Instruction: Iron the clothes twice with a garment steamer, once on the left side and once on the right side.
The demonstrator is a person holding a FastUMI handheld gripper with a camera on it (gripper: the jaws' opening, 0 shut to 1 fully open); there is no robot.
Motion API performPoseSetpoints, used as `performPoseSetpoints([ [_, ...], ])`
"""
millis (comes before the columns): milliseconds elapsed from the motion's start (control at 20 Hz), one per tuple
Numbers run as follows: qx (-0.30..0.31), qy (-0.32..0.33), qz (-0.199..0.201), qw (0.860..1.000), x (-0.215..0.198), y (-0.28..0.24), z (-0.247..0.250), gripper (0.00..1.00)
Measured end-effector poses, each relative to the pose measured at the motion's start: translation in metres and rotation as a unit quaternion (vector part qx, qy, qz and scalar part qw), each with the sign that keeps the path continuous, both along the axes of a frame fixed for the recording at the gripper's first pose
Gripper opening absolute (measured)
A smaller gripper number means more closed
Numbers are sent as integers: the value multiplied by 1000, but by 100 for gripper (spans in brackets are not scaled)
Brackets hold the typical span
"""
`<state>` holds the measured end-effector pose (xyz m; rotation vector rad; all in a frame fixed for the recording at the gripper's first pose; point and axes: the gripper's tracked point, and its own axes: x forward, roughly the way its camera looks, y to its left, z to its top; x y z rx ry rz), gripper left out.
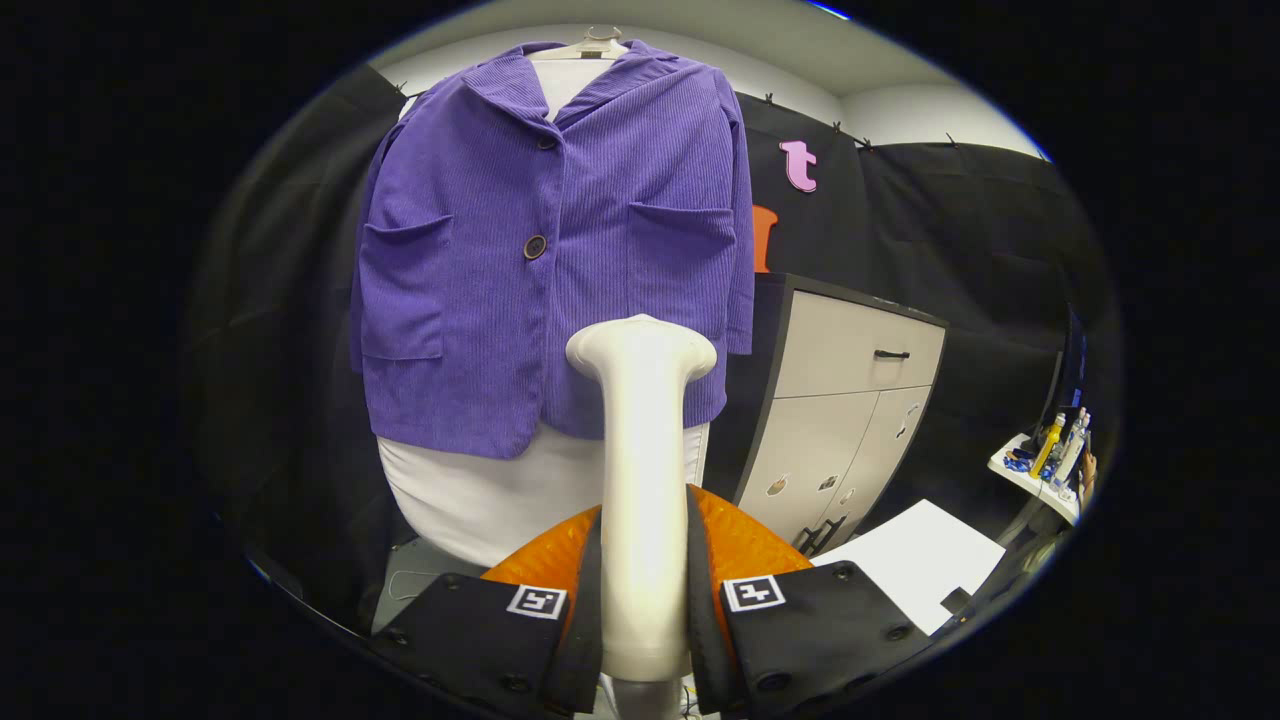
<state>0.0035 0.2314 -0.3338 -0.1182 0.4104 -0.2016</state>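
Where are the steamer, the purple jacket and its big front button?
garment steamer (641, 500): gripper view, on its pale handle, clamped between the gripper's fingers.
purple jacket (640, 150): gripper view, on the chest panel above the pocket.
button (535, 246): gripper view, on the dark button's centre.
gripper (645, 600): gripper view, between the fingers.

My gripper (643, 600) clamps the white steamer (640, 450) upright; its head is near the hanging purple jacket's (520, 270) lower right hem.
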Motion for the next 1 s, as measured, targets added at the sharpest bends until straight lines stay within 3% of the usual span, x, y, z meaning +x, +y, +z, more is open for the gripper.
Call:
performPoseSetpoints([
  [250, -1, -36, 0, 999, 5, 5, 41, 44],
  [1000, 16, -160, 29, 987, 45, 46, 258, 43],
])
